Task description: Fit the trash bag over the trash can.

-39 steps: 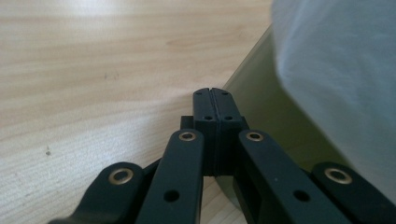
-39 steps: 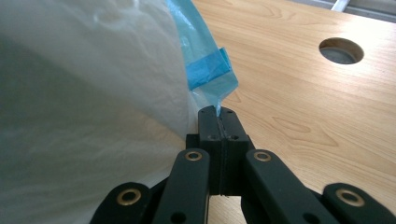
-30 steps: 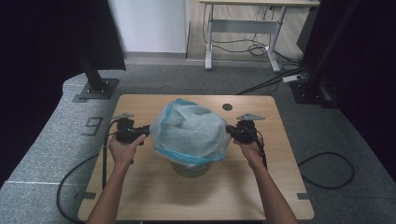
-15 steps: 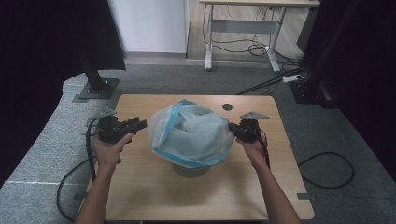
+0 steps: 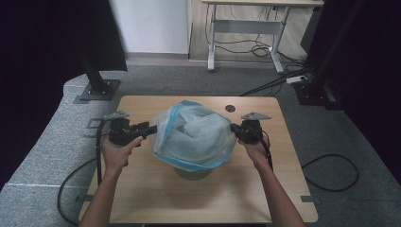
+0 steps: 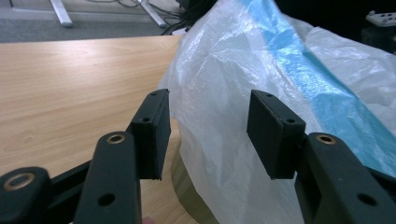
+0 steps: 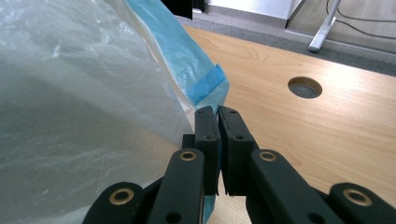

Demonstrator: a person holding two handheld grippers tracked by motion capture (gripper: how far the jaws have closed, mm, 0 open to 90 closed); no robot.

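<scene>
the bag (image 5: 195, 135), a thin white plastic liner with a blue rim band, sits draped over a low round bin (image 5: 191, 172) in the middle of the table (image 5: 142, 198), ballooned up and wider than the bin under it.

the right gripper (image 5: 235, 130) is clamped on the bag's rim at its right side; in the right gripper view the jaws stand pressed together with the blue band (image 7: 198, 74) pinched between them.

the left gripper (image 5: 150, 128) has just been opening its jaws, and they stand apart with nothing pressed between them. in the left gripper view the pads (image 6: 152, 133) straddle air, with the bag's white side (image 6: 219, 116) just ahead of them, not touched as far as i can tell.

the relation that matters: the bag lies straight ahead of the left gripper, toward the table's middle, and its blue rim runs above and beyond the jaws. the rim's stretch runs left to right between the two grippers. both are close to the bag, but the free left one looks to be the one to move next, probably to take a fresh bite on the rim.
</scene>
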